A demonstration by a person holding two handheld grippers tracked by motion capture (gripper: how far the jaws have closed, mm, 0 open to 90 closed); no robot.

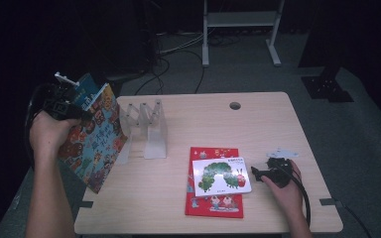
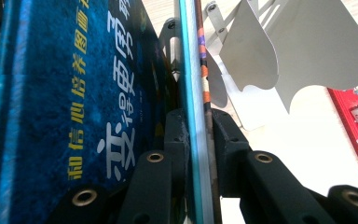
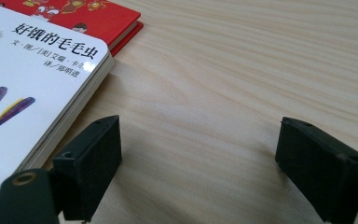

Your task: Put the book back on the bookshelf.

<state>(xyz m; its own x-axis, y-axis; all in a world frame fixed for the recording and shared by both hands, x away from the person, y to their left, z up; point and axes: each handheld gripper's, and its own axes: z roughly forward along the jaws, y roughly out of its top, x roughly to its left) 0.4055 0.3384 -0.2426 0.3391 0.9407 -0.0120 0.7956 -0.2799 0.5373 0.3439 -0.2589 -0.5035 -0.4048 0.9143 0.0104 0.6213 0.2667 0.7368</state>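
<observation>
Blue book (image 1: pixel 88 90) & picture book (image 1: pixel 96 144) pinched upright in left tool (image 1: pixel 59 101), prob. for rack (image 1: pixel 146 129); right tool (image 1: pixel 259 173) open, empty, by caterpillar book (image 1: pixel 222 177) on counter (image 1: pixel 178 208).

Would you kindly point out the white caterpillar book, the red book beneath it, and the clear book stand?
white caterpillar book (image 1: pixel 222 176), high view, middle of its cover.
red book (image 1: pixel 213 206), high view, lower cover strip.
clear book stand (image 1: pixel 156 134), high view, right divider.
</observation>
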